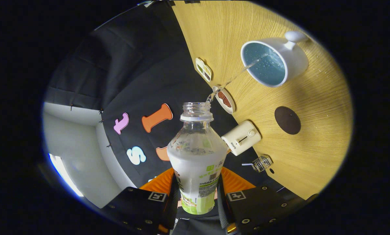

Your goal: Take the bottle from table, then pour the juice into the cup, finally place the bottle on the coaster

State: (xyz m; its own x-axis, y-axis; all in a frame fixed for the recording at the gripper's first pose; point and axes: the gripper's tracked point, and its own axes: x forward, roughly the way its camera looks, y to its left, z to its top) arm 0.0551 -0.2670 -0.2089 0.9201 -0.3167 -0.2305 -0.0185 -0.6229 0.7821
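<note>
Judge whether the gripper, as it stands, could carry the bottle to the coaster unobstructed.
Probably yes. The gripper is shut on the bottle, tilted and pouring into the cup. The dark coaster lies bare on the table, beside the cup, nothing between.

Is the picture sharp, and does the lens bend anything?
Gripper view: bottle, held in the gripper, and white cup look sharp; the thin stream is faint; fisheye curves the wooden table edge; the tabletop is evenly lit, with no strong glare.
</note>
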